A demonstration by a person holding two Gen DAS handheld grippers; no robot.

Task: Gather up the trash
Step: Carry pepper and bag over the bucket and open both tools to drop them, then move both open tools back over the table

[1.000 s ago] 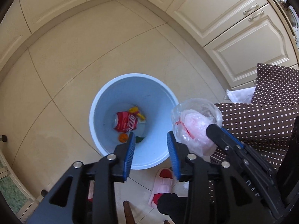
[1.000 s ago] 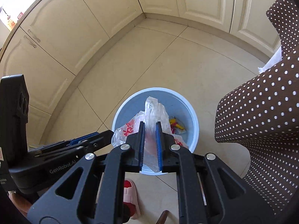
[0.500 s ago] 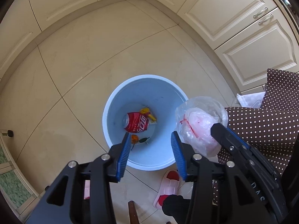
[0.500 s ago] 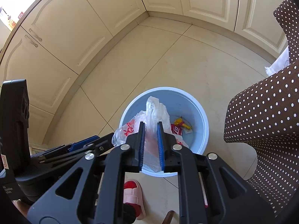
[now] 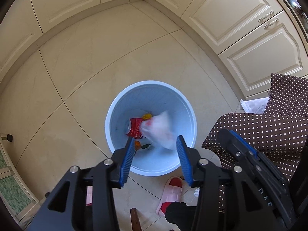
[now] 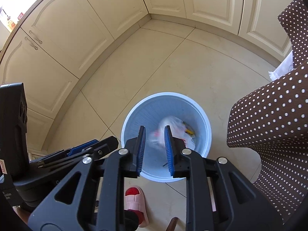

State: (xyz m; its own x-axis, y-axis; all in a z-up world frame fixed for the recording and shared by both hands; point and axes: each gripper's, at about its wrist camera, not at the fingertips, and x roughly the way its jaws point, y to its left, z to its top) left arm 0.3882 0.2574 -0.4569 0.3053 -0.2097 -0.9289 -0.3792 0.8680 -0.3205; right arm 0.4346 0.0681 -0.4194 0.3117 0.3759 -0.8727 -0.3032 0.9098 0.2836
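Observation:
A light blue bin (image 5: 113, 104) stands on the tiled floor, also in the right wrist view (image 6: 202, 115). A clear plastic bag with red print (image 5: 159, 129) is blurred inside the bin, free of both grippers; the right wrist view shows it too (image 6: 173, 123). Under it lie a red can (image 5: 133, 128) and yellow and orange scraps (image 5: 146, 116). My left gripper (image 5: 155, 156) is open and empty above the bin's near rim. My right gripper (image 6: 154, 148) is open and empty above the bin.
A brown polka-dot cloth (image 5: 269, 130) hangs at the right, close to the bin. Cream cabinets (image 5: 240, 25) line the far walls. A foot in a pink slipper (image 5: 171, 192) stands just in front of the bin. A white cloth (image 5: 252, 105) lies by the cabinets.
My right gripper has opened and let go of the plastic bag, which has dropped into the bin. Both grippers have moved up and back from the bin.

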